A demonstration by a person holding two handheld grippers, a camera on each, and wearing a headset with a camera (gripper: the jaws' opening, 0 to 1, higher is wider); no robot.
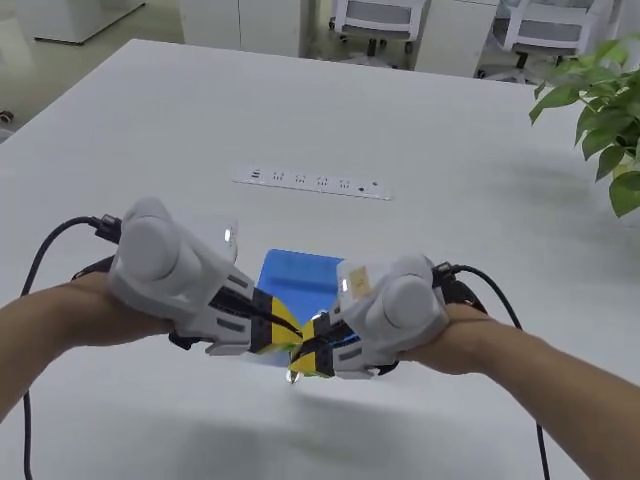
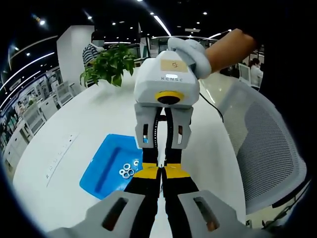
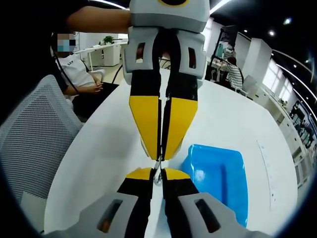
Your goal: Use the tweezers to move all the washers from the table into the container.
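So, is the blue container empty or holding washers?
Not empty: the left gripper view shows a small cluster of washers lying inside the blue container, near one wall.

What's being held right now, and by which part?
Thin metal piece, likely the tweezers, pinched by the shut left gripper; its tip reaches the right gripper. Gripped part is hidden.

an open-plan office: a long white bench (image 1: 450,150) with a built-in socket strip (image 1: 310,183), mesh chairs (image 2: 267,148), a potted plant (image 1: 605,110), ceiling strip lights (image 2: 161,22).
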